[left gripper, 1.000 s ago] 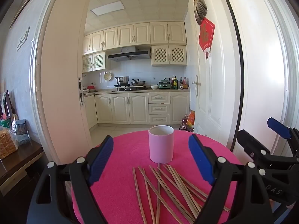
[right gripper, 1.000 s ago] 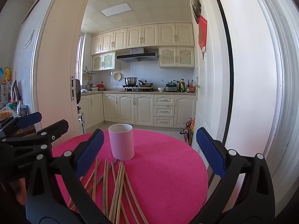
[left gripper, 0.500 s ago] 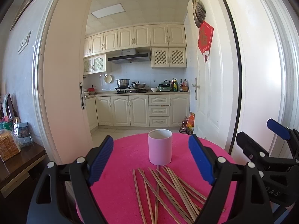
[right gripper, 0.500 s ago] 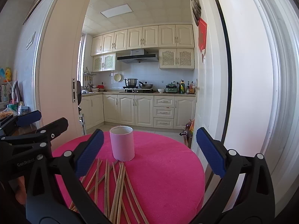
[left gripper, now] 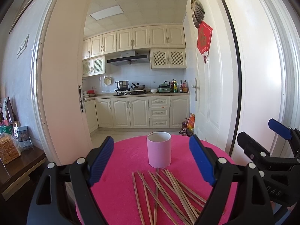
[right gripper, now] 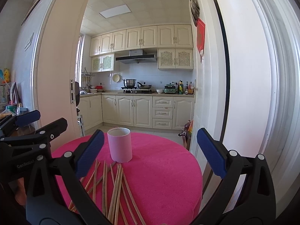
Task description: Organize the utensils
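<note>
A pink cylindrical cup (left gripper: 159,150) (right gripper: 120,144) stands upright on a round table with a bright pink cloth (left gripper: 123,187) (right gripper: 165,168). Several brown wooden chopsticks (left gripper: 165,193) (right gripper: 112,187) lie scattered and crossing just in front of the cup. My left gripper (left gripper: 151,161) hovers above the chopsticks, open, with nothing between its blue pads (left gripper: 101,161). To the right of the cup my right gripper (right gripper: 150,151) is open and holds nothing. Each gripper shows at the edge of the other's view.
Behind the table an open doorway leads into a kitchen with cream cabinets (left gripper: 135,110). A white door (left gripper: 206,93) stands at the right. A dark wooden side table (left gripper: 18,165) with packaged food is at the left.
Both views have tilted slightly upward, so the cup and chopsticks sit a little lower in frame. Both grippers stay open and nothing on the table has moved.
</note>
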`<state>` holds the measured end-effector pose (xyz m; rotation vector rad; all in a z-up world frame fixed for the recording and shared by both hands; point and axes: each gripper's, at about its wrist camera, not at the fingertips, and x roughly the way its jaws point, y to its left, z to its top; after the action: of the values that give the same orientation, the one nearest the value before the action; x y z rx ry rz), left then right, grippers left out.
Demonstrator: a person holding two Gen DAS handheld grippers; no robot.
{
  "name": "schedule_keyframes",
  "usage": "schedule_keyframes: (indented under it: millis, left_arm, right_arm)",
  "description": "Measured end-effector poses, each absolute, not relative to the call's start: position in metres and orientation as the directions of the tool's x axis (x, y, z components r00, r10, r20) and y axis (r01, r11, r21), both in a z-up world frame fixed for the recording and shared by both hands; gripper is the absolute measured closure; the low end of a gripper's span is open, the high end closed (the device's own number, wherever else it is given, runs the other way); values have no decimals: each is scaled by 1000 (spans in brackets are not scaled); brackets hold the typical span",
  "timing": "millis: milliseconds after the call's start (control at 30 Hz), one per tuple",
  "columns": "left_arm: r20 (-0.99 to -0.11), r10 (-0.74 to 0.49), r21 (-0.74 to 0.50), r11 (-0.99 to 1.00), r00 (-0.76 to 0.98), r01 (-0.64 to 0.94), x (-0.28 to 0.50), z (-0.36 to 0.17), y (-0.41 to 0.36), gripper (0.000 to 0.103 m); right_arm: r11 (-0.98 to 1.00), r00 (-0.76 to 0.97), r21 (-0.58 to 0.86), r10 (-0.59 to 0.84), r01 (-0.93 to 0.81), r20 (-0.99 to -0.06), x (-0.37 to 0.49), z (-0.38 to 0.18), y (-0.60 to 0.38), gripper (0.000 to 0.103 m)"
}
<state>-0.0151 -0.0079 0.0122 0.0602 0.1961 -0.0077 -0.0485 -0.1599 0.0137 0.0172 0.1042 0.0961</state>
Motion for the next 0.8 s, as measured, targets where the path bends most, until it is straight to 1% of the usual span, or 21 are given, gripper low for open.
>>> schedule_keyframes:
  millis: [400, 600, 800]
  left_arm:
    - [-203, 8, 57, 998, 979, 3, -4, 9, -5, 22]
    - [-210, 10, 54, 999, 978, 2, 6, 6, -2, 22]
    - [-212, 2, 54, 999, 977, 10, 12, 4, 0, 22]
  right_arm:
    - [994, 988, 34, 104, -100, -117, -38, 11, -155, 6]
    - [992, 983, 48, 121, -115, -139, -32, 10, -154, 6]
    - [994, 985, 26, 110, -108, -135, -29, 10, -151, 6]
